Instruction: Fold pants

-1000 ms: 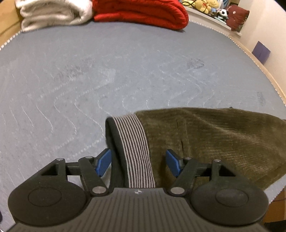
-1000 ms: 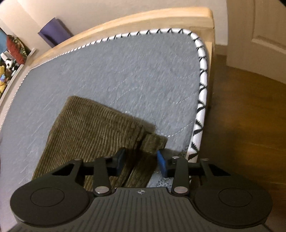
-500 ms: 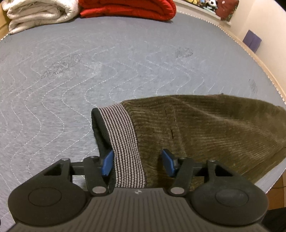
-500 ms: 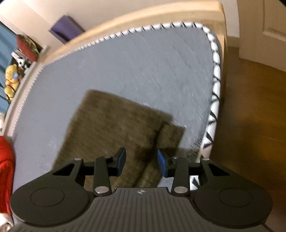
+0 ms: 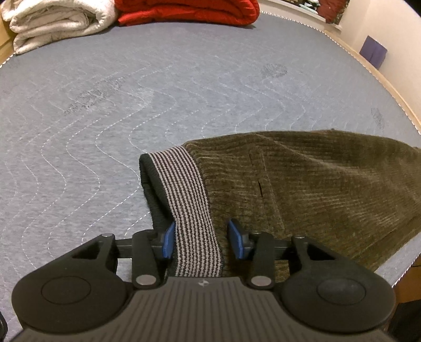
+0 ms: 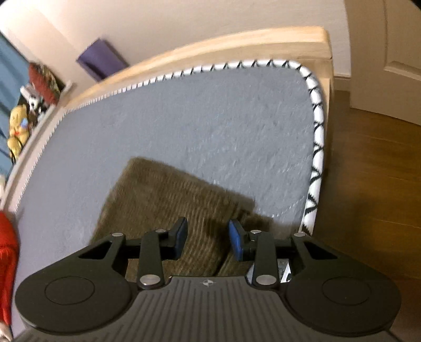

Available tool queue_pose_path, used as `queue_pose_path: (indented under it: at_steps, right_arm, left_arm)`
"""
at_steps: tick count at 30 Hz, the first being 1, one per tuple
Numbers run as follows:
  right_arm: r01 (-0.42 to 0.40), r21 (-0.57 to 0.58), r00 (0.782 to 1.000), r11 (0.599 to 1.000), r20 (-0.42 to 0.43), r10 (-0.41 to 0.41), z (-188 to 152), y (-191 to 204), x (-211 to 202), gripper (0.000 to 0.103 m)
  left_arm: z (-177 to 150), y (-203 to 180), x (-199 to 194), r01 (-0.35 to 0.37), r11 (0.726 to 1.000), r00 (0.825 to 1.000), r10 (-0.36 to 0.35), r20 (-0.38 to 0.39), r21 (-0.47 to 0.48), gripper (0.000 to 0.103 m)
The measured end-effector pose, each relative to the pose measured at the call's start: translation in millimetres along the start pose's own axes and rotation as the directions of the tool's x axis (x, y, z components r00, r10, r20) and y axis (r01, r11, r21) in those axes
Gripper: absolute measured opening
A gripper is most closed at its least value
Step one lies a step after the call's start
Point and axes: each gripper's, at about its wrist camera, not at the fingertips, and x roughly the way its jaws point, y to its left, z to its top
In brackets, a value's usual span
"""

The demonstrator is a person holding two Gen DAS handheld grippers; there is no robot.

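The pants (image 5: 329,184) are olive-brown corduroy with fine ribs, and their waistband (image 5: 189,200) shows thin black and pale grey stripes over a black inner edge. The bed (image 5: 158,92) is grey-blue with wavy white stitching, its edge trim (image 6: 317,136) white with black zigzags. At the far side lie a cream blanket (image 5: 52,21) and a red blanket (image 5: 189,10). Each hand-held gripper is black with blue pads (image 5: 168,239).

Pants (image 5: 329,189): olive-brown corduroy, lying flat on grey quilted surface, lower right of left view. Striped waistband (image 5: 189,200) at their left end, black inner band showing. Right view: blurred, lower centre, near the edge.
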Motion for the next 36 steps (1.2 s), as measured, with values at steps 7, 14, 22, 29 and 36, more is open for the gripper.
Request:
queue_pose_path:
  at_steps: [7, 14, 22, 29, 36]
  right_arm:
    - [0.031, -0.044, 0.999, 0.999, 0.007, -0.031, -8, 7, 15, 0.007]
    - [-0.062, 0.044, 0.985, 0.997, 0.165, 0.054, 7, 24, -46, 0.006]
    - [0.165, 0.110, 0.986, 0.980, -0.040, -0.162, -8, -12, -5, 0.007]
    - [0.183, 0.034, 0.971, 0.983, 0.149, -0.186, -3, 10, -40, 0.026]
    - [0.110, 0.009, 0.943, 0.994, 0.316, -0.107, -10, 38, -78, 0.050]
  left_arm:
    - [-7, -4, 1, -0.010, 0.998, 1.000, 0.009, 0.021, 0.056, 0.027]
    - [-5, 13, -49, 0.033, 0.998, 0.989, -0.041, 0.139, 0.056, 0.019]
    - [-22, -2, -11, -0.118, 0.966, 0.993, 0.115, 0.025, 0.232, 0.044]
    - [-11, -19, -48, -0.189, 0.957, 0.957, 0.129, 0.260, 0.222, 0.056]
    - [-35, -68, -27, 0.038, 0.890, 0.989, -0.098, 0.111, 0.454, 0.056]
